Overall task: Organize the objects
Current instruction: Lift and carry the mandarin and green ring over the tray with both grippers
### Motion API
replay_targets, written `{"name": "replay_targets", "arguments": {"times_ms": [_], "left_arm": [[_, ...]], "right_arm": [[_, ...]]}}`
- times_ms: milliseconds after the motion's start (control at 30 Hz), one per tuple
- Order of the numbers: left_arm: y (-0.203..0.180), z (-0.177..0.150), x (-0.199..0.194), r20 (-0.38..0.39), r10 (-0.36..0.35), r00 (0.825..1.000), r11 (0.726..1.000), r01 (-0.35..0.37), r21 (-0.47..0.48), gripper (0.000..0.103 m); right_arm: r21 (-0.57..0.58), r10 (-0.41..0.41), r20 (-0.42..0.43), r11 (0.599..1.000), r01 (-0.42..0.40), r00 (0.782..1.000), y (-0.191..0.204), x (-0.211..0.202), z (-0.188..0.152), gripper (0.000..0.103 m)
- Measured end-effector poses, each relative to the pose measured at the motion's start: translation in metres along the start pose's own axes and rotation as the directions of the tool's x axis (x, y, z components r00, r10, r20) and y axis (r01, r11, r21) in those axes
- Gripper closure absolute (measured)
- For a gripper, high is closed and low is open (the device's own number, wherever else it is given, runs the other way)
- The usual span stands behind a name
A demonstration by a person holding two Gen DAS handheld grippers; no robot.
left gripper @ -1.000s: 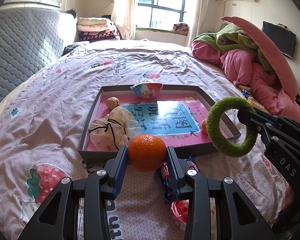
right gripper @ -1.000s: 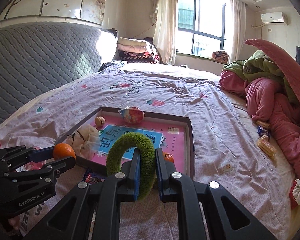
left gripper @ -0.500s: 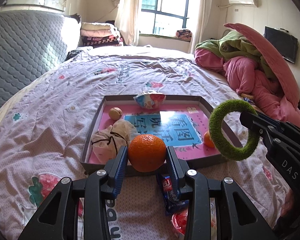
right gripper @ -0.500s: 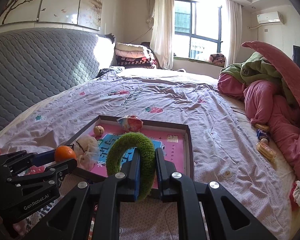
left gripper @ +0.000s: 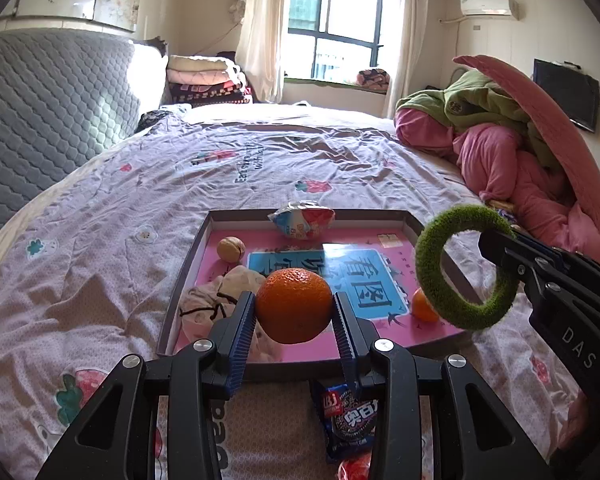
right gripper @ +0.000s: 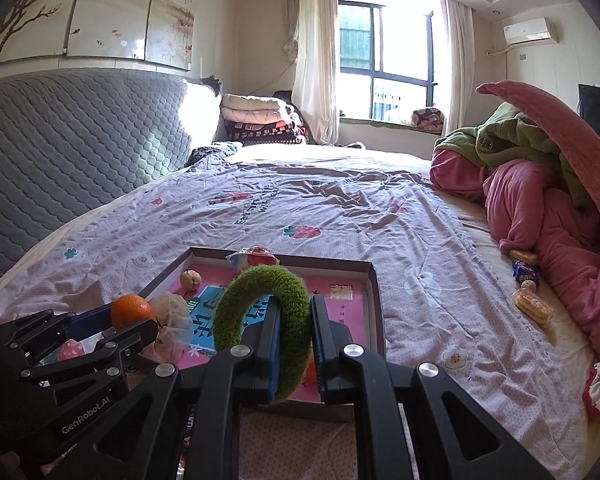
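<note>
Green fuzzy ring (right gripper: 260, 320) stands upright on edge above the shallow pink-lined box (right gripper: 374, 300), right gripper (right gripper: 294, 344) jaws clamped on its rim; left gripper (left gripper: 294, 332) jaws clamp the round orange (left gripper: 294, 305).

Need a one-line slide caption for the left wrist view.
Left gripper holds an orange before the pink tray on the bed; right gripper holds a green ring.

A shallow cardboard box lid with a pink printed floor (left gripper: 410, 222) lies on the lilac patterned bedspread (left gripper: 100, 240). In it, a crinkled snack packet (left gripper: 302, 218) leans at the far wall, a round tan walnut (left gripper: 230, 249) sits left, a small orange mandarin (left gripper: 423, 305) right. A dark biscuit packet (left gripper: 346, 414) lies before it.
</note>
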State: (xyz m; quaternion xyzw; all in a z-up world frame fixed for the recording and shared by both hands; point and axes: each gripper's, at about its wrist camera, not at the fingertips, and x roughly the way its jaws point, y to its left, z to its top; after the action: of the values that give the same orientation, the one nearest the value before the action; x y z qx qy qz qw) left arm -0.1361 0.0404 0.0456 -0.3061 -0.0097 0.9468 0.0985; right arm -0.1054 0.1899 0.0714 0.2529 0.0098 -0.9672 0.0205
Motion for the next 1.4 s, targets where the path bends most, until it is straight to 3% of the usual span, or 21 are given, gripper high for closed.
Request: {"name": "replay_targets", "arguments": {"times_ms": [767, 1400], "left_arm": [[-0.002, 0.011, 0.041, -0.05, 0.025, 0.998, 0.999, -0.026, -0.024, 0.063], [0.007, 0.007, 0.077, -0.135, 0.009, 0.991, 0.998, -0.017, -0.055, 0.063]], "right_arm": [[0.025, -0.024, -0.011, 0.999, 0.024, 1.0, -0.005, 0.034, 0.014, 0.089], [-0.005, -0.009, -0.112, 1.0, 0.009, 0.994, 0.006, 0.08, -0.001, 0.089]]}}
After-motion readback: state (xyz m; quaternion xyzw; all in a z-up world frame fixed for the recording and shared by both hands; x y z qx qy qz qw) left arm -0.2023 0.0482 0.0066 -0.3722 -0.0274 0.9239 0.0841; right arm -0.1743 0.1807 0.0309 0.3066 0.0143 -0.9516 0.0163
